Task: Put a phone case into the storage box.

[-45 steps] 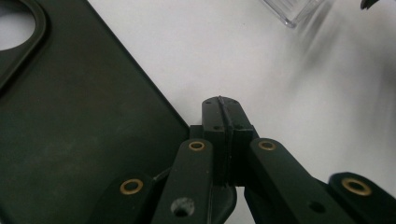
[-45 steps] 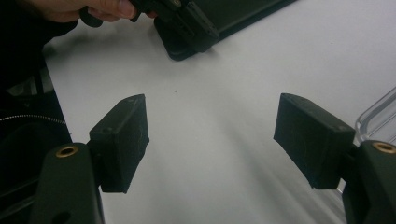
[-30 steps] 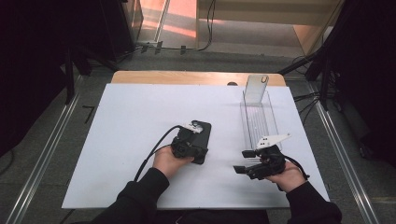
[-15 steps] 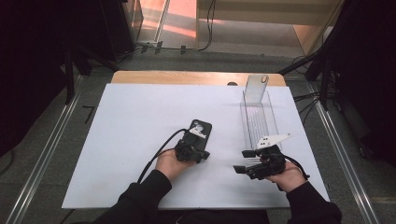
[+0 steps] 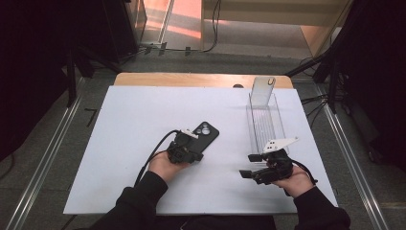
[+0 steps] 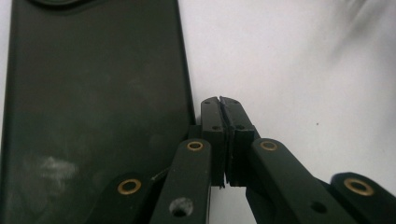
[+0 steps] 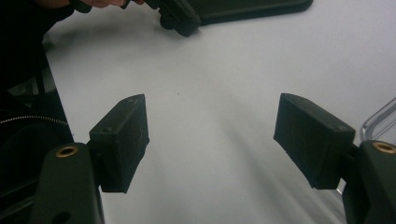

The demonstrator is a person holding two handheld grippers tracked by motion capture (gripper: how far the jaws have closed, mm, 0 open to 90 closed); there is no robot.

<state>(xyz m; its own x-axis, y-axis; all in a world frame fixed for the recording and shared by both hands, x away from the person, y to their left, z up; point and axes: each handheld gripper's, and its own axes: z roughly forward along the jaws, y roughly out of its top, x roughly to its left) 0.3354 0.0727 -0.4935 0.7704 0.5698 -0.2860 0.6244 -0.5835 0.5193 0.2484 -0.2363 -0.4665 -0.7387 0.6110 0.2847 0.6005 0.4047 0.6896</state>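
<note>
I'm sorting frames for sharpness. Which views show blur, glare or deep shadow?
High view: even light on the white table, dark surroundings, faint glare on the clear box. Left gripper view: the shut left tool is sharp, the dark phone has dull smudged reflections, and a soft shadow smear sits top right. Right gripper view: the open right tool is slightly soft, with blurred shadows.

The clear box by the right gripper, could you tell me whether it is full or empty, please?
Empty. In the high view the white table shows through the clear box, and nothing lies inside it; the phone lies outside it on the table.
</note>
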